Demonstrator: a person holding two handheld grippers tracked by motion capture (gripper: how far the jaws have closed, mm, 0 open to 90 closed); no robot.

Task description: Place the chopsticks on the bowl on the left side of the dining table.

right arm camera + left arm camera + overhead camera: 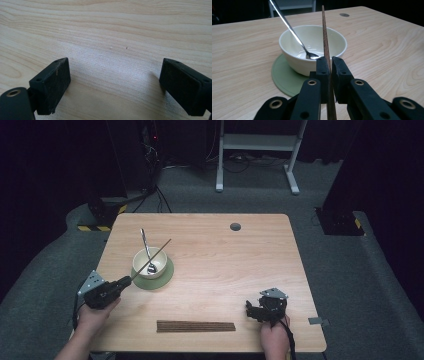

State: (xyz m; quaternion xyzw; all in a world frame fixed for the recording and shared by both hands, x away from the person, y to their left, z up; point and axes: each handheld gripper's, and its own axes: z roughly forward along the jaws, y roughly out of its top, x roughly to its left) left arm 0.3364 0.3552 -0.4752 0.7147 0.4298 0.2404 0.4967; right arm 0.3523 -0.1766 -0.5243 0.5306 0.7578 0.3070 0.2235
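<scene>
Left gripper (pixel 125 281), jaws clamped on a single dark chopstick (pixel 326 42) that extends over a cream bowl (pixel 149 263). The bowl holds a metal spoon (pixel 146 251) and stands on a green coaster (pixel 166 276). Right gripper (pixel 251 309), jaws spread wide with nothing between them, over bare wooden table (pixel 225 265). A row of chopsticks (pixel 196 326) lies near the front edge, between the two hands.
</scene>
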